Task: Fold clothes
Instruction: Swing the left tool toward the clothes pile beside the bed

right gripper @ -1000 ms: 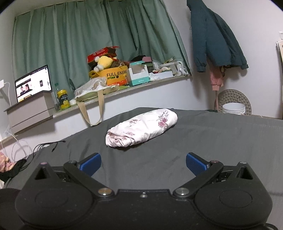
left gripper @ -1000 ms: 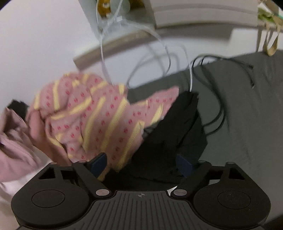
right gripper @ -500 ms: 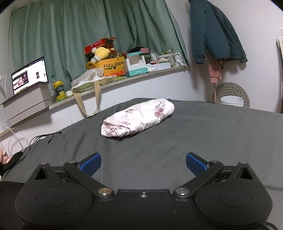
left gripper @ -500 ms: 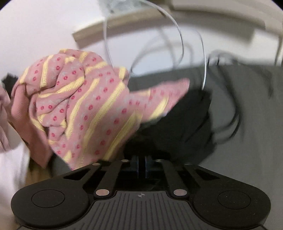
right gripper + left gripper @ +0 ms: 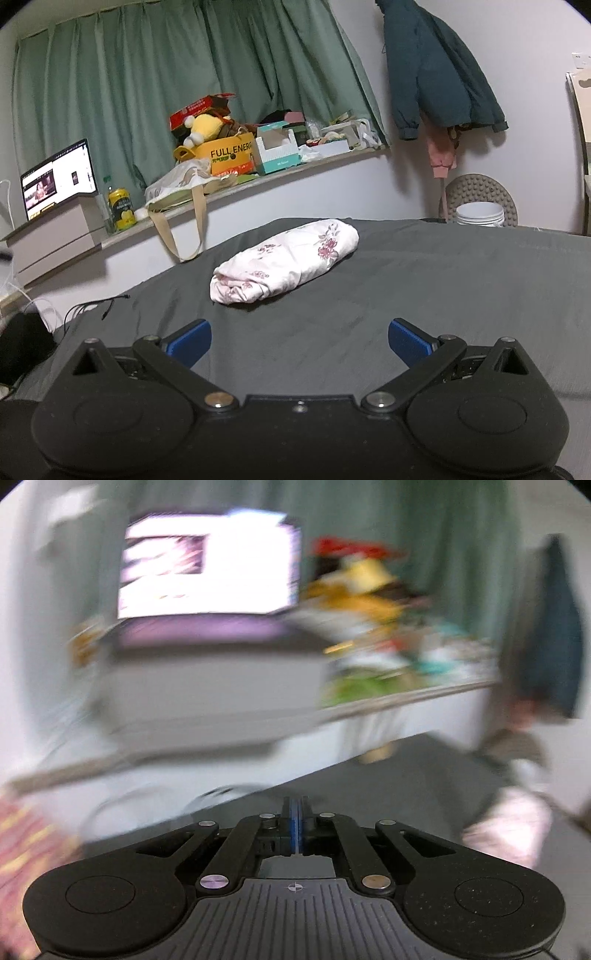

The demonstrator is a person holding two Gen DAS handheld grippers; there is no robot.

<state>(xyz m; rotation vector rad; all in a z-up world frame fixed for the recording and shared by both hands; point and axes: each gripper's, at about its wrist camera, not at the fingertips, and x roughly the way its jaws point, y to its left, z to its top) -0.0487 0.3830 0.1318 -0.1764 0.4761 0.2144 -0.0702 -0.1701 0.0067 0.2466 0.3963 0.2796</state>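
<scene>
My left gripper [image 5: 296,812] is shut, its blue pads pressed together, raised and pointing at the window ledge in a heavily blurred view. No cloth shows between the pads here; anything hanging below is hidden by the gripper body. The pink yellow-striped garment [image 5: 22,834] is at the lower left edge. In the right wrist view the black garment [image 5: 22,343] rises as a dark heap at the far left. A folded white floral garment [image 5: 284,262] lies on the grey bed [image 5: 443,295]. My right gripper [image 5: 299,343] hovers open over bare sheet in front of it.
A ledge along the wall carries a laptop [image 5: 59,181] on a box, a yellow can [image 5: 122,208], a tote bag [image 5: 184,184] and cartons. Cables [image 5: 96,306] trail over the bed's left side. A teal jacket [image 5: 436,66] hangs at the right above a white bucket [image 5: 480,214].
My left gripper went from open over the black garment to shut on it, then swung up and right away from the clothes pile. The right gripper stayed open and barely moved.
</scene>
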